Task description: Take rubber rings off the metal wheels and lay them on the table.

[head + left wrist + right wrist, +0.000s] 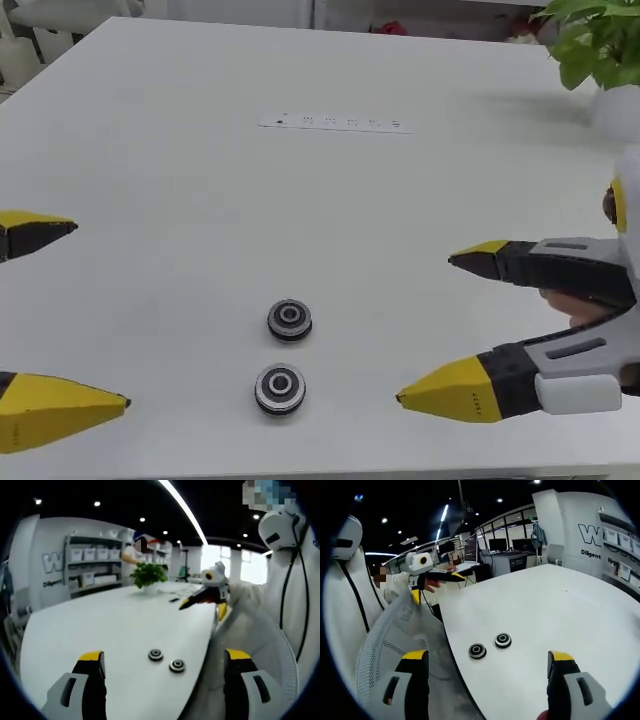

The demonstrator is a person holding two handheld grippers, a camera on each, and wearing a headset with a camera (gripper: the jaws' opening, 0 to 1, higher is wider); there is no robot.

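Observation:
Two metal wheels with black rubber rings lie flat on the white table (pixel 200 200) close to its front edge, one (pixel 289 320) just behind the other (pixel 280 389). My left gripper (pixel 102 315) hovers open at the left, well apart from them. On the opposite side my right gripper (pixel 424 329) also stands open, its yellow tips pointing at the wheels. Nothing is between either pair of jaws. In the left gripper view the wheels (pixel 155 654) (pixel 177 666) sit ahead, with the right gripper (pixel 200 597) beyond. In the right gripper view the wheels (pixel 477 651) (pixel 503 640) lie ahead.
A flat white socket strip (pixel 335 123) lies at mid-table farther back. A potted plant (pixel 598 50) stands at the far right corner. A white mesh chair back (pixel 405 630) is beside the table's front edge. Shelves line the far wall (pixel 95 565).

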